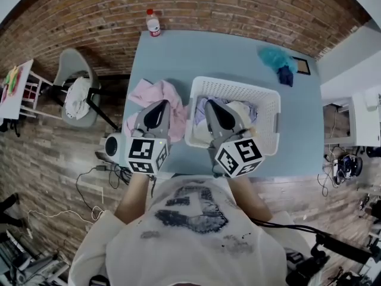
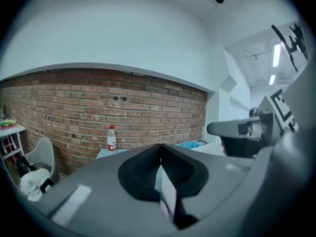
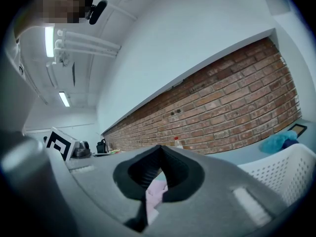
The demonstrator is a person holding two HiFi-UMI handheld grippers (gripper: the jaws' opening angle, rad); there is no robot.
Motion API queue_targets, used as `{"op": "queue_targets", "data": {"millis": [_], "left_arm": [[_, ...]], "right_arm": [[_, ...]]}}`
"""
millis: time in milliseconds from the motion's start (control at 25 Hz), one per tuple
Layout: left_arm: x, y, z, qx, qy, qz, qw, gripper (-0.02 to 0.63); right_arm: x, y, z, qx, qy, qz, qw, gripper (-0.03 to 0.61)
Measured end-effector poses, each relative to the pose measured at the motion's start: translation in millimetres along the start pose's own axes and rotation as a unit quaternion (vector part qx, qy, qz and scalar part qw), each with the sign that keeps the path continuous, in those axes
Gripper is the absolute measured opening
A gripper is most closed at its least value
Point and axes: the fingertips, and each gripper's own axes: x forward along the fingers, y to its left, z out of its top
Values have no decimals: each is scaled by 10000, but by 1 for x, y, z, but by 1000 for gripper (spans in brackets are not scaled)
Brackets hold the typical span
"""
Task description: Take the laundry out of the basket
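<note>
A white laundry basket (image 1: 235, 87) stands on the blue-grey table, with pale lavender and white laundry (image 1: 244, 109) inside. A pink garment (image 1: 156, 91) lies on the table just left of the basket. My left gripper (image 1: 161, 106) hovers over that pink garment, its jaws shut with nothing between them (image 2: 159, 154). My right gripper (image 1: 213, 106) hangs over the basket's near left part, jaws together and empty (image 3: 159, 152). In the right gripper view the basket (image 3: 286, 174) shows at the right, and pink cloth (image 3: 157, 191) shows below the jaws.
A teal garment (image 1: 275, 58) lies at the table's far right corner. A plastic bottle (image 1: 153, 22) stands at the far edge by the brick wall. A grey chair (image 1: 77, 94) with white cloth on it sits left of the table, and cables trail on the floor.
</note>
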Motion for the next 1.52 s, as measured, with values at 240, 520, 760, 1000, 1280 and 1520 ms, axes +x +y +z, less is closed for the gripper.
{"op": "queue_targets", "data": {"millis": [240, 520, 760, 1000, 1280, 1520], "left_arm": [[46, -57, 4, 35, 251, -324, 9992, -8], [100, -124, -14, 125, 906, -570, 9942, 25], [132, -151, -34, 18, 1358, -483, 9896, 110], [153, -172, -61, -264, 1830, -551, 9812, 284], [176, -191, -93, -372, 2352, -804, 9679, 409], [194, -204, -117, -488, 2689, -989, 9568, 540]], "right_arm": [[-34, -60, 19, 58, -68, -267, 9996, -2], [-72, -132, 34, 211, -141, -425, 9988, -2], [-94, -181, 37, 327, -91, -395, 9986, -3], [-108, -219, 37, 363, 5, -377, 9986, -2], [-120, -252, 34, 462, 98, -395, 9981, -2], [-127, -277, 32, 561, 129, -462, 9973, -3]]}}
